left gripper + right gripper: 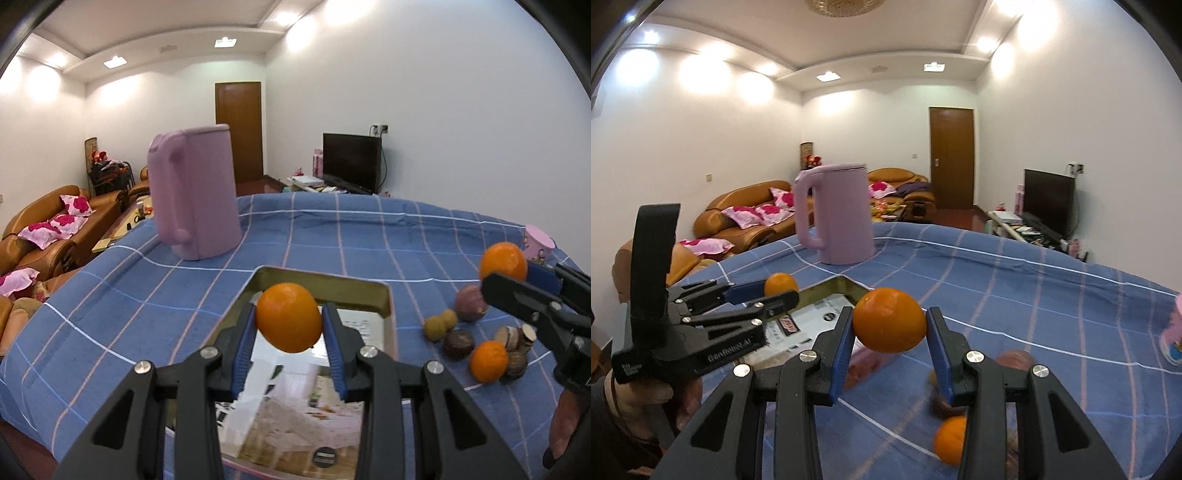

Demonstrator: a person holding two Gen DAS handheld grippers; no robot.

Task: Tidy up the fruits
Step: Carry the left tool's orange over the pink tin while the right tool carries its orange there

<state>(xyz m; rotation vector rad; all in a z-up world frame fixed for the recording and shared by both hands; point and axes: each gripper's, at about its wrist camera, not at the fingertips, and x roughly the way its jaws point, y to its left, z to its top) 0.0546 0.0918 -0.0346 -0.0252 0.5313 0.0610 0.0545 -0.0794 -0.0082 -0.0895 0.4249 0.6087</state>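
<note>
left claw (289,325) grips orange (289,317) over tray (388,295) | right claw (890,332) grips second orange (890,320) | risk: round fruit slips, rolls off desk (332,236)

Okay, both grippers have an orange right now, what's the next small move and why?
Probably lower the left gripper and release its orange into the tray: it already hangs over the tray, while the right gripper with its orange is beside it over the blue cloth.
</note>
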